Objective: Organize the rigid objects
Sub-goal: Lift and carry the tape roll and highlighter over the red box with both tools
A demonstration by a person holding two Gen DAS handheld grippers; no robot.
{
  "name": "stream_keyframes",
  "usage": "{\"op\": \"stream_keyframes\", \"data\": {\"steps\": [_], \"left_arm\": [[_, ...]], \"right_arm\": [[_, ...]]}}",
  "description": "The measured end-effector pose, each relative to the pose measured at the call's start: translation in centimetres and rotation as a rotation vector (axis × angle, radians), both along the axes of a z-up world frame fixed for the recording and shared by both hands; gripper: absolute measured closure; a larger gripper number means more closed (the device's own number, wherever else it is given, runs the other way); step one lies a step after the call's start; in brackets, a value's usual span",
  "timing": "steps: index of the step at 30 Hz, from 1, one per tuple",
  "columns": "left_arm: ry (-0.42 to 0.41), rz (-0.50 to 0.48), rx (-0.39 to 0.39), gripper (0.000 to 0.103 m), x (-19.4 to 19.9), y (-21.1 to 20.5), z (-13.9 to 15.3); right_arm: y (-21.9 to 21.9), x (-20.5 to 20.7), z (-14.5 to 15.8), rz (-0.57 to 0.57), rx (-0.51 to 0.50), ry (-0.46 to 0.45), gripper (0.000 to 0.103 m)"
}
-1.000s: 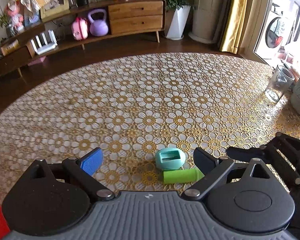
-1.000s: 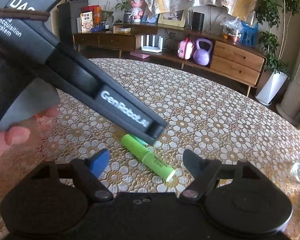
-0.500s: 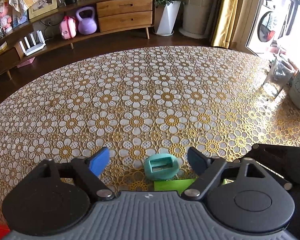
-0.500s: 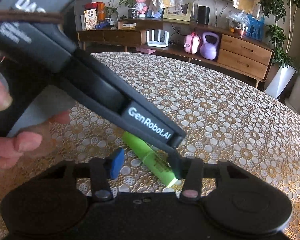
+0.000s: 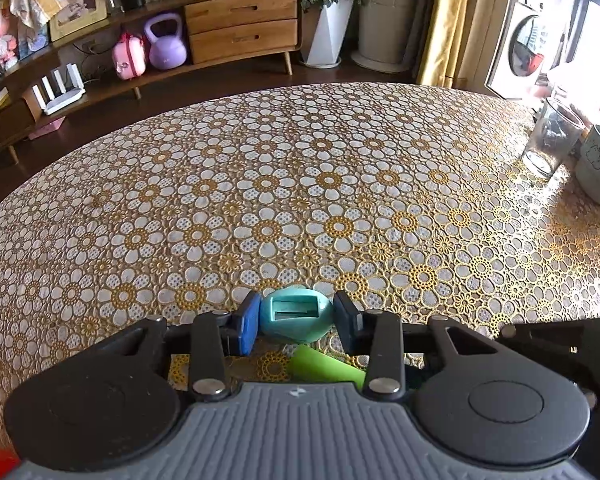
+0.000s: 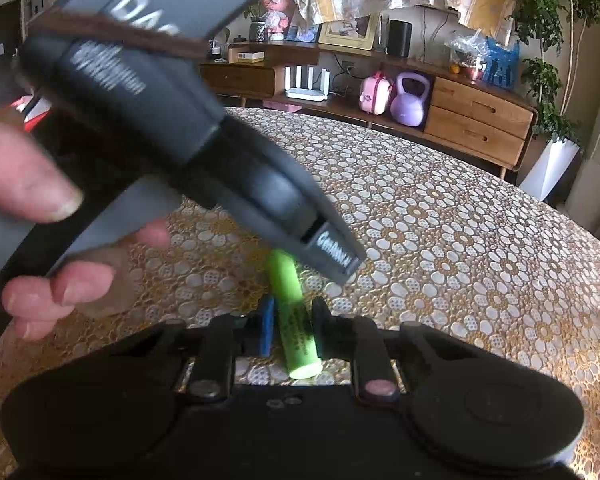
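A teal egg-shaped object with a rectangular slot sits on the flower-patterned tablecloth. My left gripper is shut on it, one pad on each side. A green cylinder lies on the cloth; my right gripper is shut on it around its middle. The cylinder also shows in the left wrist view, just below the teal object. The left gripper's grey body and the hand holding it fill the upper left of the right wrist view and hide the teal object there.
A clear glass and a pale green mug stand at the table's right edge. A wooden sideboard with a purple kettlebell and a pink case stands beyond the table.
Both grippers have closed: the left on the teal object, the right on the green cylinder. The left gripper has moved forward over the cylinder.
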State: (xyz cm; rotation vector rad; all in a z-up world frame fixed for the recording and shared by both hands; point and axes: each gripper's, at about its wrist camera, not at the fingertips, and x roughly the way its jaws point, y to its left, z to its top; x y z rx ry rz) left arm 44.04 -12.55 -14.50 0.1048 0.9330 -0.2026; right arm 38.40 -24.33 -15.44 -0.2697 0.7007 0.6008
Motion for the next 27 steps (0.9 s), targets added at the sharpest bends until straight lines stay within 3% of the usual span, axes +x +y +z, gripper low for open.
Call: {"op": "stream_keyframes", "data": {"steps": [9, 18, 27], "left_arm": [[-0.001, 0.053, -0.024, 0.065, -0.4, 2.4, 3.3], [-0.012, 0.041, 0.022, 0.065, -6.4, 3.0, 6.9], [-0.047, 0.029, 0.020, 0.065, -13.0, 5.7, 10.7]], "right_arm": [[-0.1, -2.8, 0.9, -0.130, 0.022, 0.013, 0.088], [-2.0, -6.7, 4.2, -0.234, 0.114, 0.047, 0.088], [-1.8, -11.3, 9.3, -0.250, 0.195, 0.061, 0.088]]}}
